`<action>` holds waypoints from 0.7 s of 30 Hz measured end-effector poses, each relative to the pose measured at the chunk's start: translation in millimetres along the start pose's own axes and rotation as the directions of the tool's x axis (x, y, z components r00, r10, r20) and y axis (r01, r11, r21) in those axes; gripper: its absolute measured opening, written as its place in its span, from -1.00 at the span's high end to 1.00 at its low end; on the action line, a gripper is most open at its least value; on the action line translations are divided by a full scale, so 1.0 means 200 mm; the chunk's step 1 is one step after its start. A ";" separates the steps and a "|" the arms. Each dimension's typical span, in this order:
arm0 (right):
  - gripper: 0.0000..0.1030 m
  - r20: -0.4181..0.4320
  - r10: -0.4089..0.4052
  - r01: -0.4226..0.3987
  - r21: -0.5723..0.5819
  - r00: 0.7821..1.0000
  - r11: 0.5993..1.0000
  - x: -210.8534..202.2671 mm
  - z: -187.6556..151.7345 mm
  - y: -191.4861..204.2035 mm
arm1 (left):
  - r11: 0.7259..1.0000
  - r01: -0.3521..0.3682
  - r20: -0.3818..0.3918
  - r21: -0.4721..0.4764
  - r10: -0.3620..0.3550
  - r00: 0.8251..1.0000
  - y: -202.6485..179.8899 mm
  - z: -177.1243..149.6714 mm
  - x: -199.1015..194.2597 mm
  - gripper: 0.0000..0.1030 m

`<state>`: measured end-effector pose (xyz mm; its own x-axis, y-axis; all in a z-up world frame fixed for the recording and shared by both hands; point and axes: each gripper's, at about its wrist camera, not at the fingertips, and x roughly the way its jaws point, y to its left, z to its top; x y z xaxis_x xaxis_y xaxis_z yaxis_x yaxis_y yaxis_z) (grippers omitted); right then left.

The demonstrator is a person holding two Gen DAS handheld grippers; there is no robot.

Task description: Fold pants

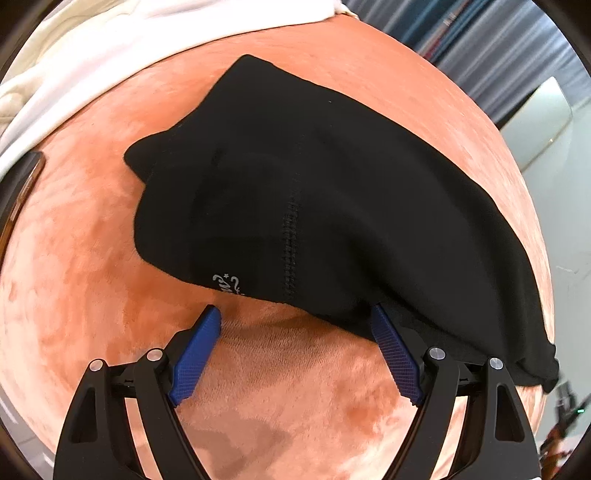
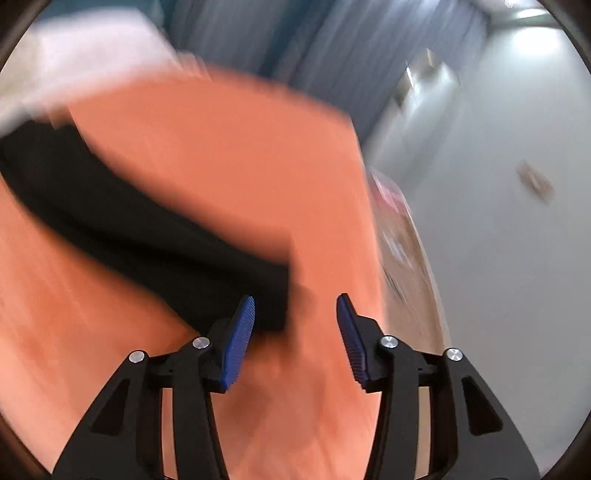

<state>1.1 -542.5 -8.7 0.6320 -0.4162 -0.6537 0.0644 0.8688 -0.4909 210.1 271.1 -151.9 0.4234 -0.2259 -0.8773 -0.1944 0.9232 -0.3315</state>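
Note:
Black pants (image 1: 314, 206) lie bunched and partly folded on an orange plush surface (image 1: 92, 258). A small grey logo shows at their near edge. My left gripper (image 1: 295, 317) is open just in front of that near edge; its right finger touches the cloth. In the blurred right wrist view the pants (image 2: 129, 221) run as a dark band from the left to just ahead of my right gripper (image 2: 295, 306), which is open and empty, with the band's end by its left finger.
White bedding (image 1: 74, 66) lies at the far left edge of the orange surface. A dark phone-like object (image 1: 22, 192) sits at the left. Grey curtains (image 1: 480, 29) and pale floor (image 2: 498, 221) lie beyond the right edge.

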 end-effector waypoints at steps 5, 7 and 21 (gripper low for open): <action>-0.17 0.123 0.141 -0.178 0.386 0.982 0.905 -0.18 -0.15 -0.22 | 0.993 0.093 -0.003 -0.070 -0.094 0.996 0.13 0.01 -0.04 -0.57; -0.53 0.176 0.229 -0.287 0.513 0.958 0.809 -0.16 -0.09 -0.28 | 0.988 0.112 0.004 -0.109 -0.112 0.994 0.15 0.01 -0.04 -0.57; 0.82 0.239 0.206 -0.287 0.379 0.949 0.880 -0.03 0.67 -0.18 | 0.990 0.082 -0.013 -0.113 -0.084 0.996 0.11 0.06 -0.07 -0.57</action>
<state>97.6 -535.2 90.0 0.7973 -0.1515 -0.5842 0.1684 0.9854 -0.0258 210.7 298.4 -143.0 0.4270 -0.3067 -0.8507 -0.2576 0.8605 -0.4395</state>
